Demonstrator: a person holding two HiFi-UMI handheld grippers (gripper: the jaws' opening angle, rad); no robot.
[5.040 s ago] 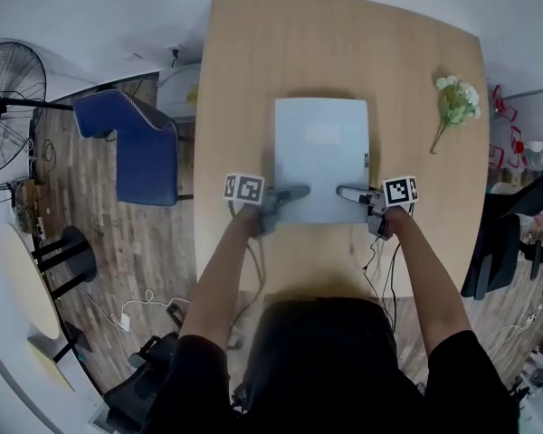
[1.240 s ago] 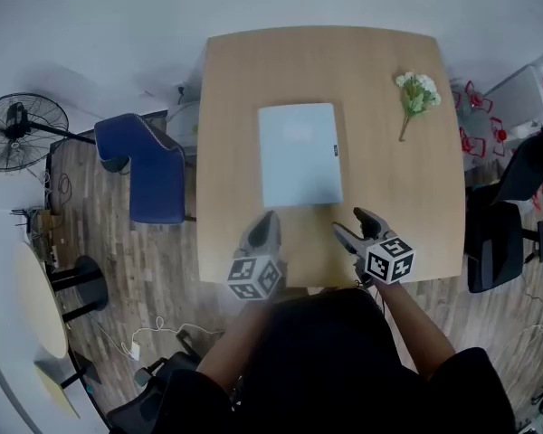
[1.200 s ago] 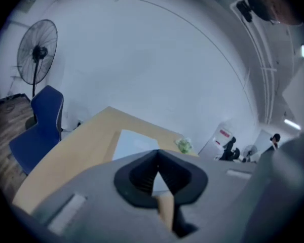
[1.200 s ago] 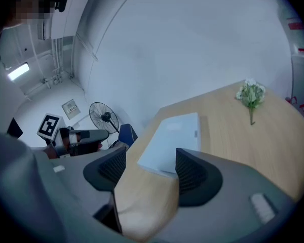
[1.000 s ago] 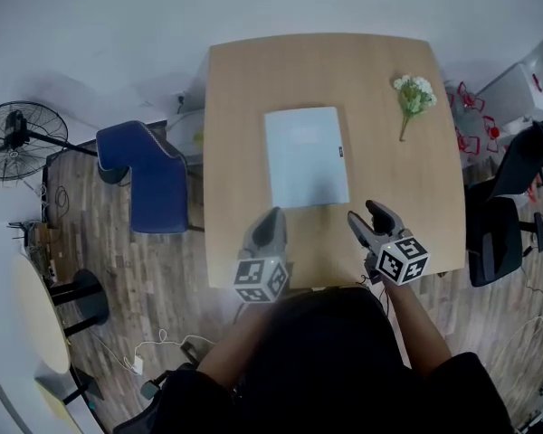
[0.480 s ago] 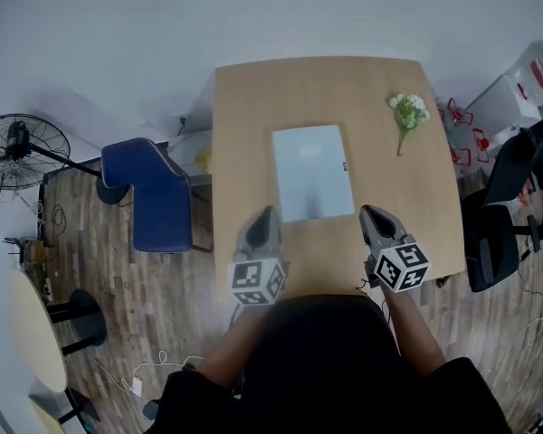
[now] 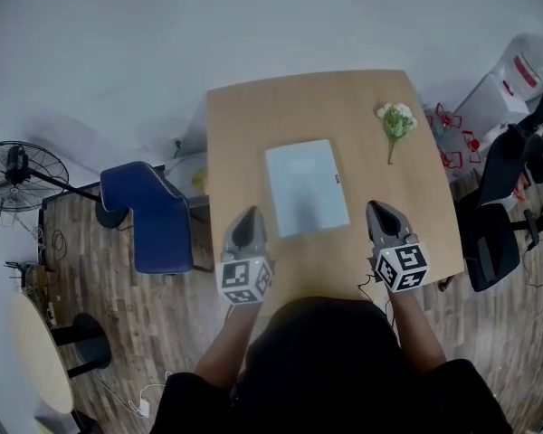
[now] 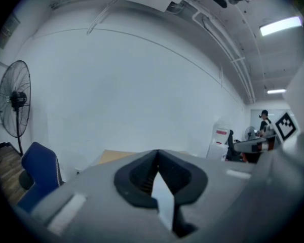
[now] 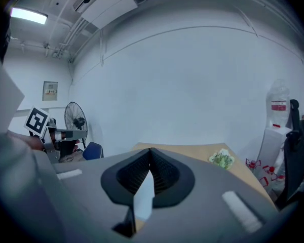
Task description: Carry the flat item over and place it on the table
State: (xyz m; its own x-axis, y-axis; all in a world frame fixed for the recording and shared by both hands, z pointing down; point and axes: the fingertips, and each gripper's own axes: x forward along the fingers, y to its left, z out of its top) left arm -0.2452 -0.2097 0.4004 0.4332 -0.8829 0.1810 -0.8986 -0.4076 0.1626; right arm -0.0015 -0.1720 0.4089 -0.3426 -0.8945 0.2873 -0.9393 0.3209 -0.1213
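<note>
Tabletop (image 7: 253,120) has the flat item (image 7: 306,186) lying between your left gripper (image 7: 246,220) and right gripper (image 7: 383,213), both clamped shut, empty.

Even, soft indoor light, only faint shadows on the table (image 7: 253,125), strong fisheye bending of wall and floor around the table, black vignette at corners of both gripper views, bright ceiling strips (image 8: 280,26) above the table, nearest foreground there blurred, background slightly soft.
</note>
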